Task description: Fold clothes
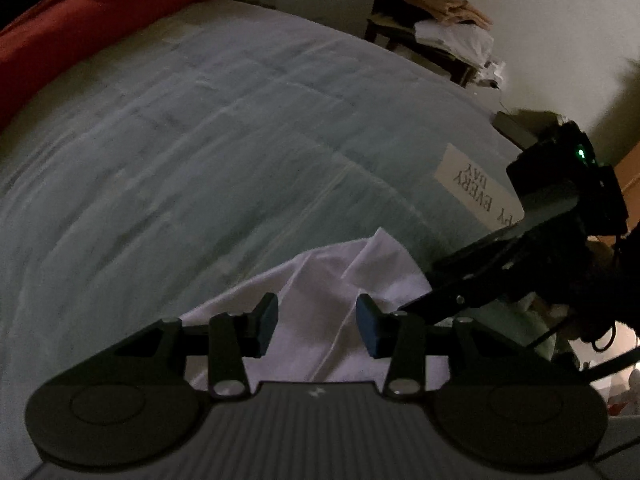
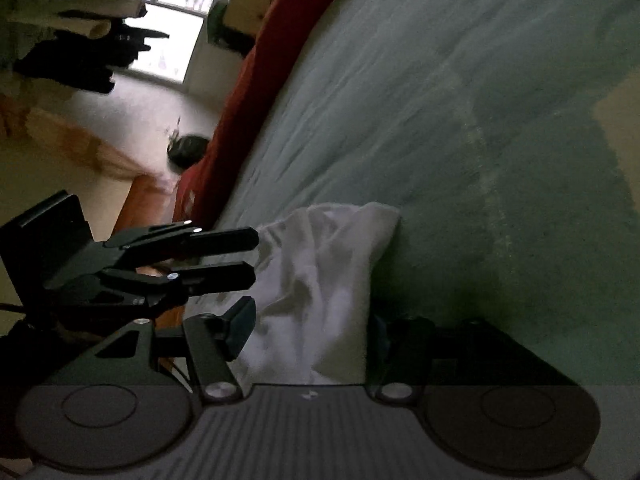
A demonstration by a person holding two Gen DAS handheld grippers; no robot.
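Note:
A crumpled white garment (image 1: 320, 280) lies on the grey-green quilt (image 1: 200, 140) near the bed's edge. My left gripper (image 1: 318, 326) hovers over it with a clear gap between its blue pads, touching nothing I can see. The right gripper (image 1: 424, 292) reaches in from the right, its tips at the cloth's edge. In the right wrist view the white garment (image 2: 320, 280) is bunched up between the right gripper's (image 2: 310, 332) spread fingers; the right-hand finger is half hidden in shadow. The left gripper (image 2: 252, 258) comes in from the left, at the cloth's far side.
A red blanket (image 1: 60, 20) runs along the far side of the bed. A printed label (image 1: 476, 188) lies on the quilt. A wooden stand with stacked clothes (image 1: 448, 28) is against the wall. Dark clothes (image 2: 80, 40) hang by a bright window (image 2: 172, 20).

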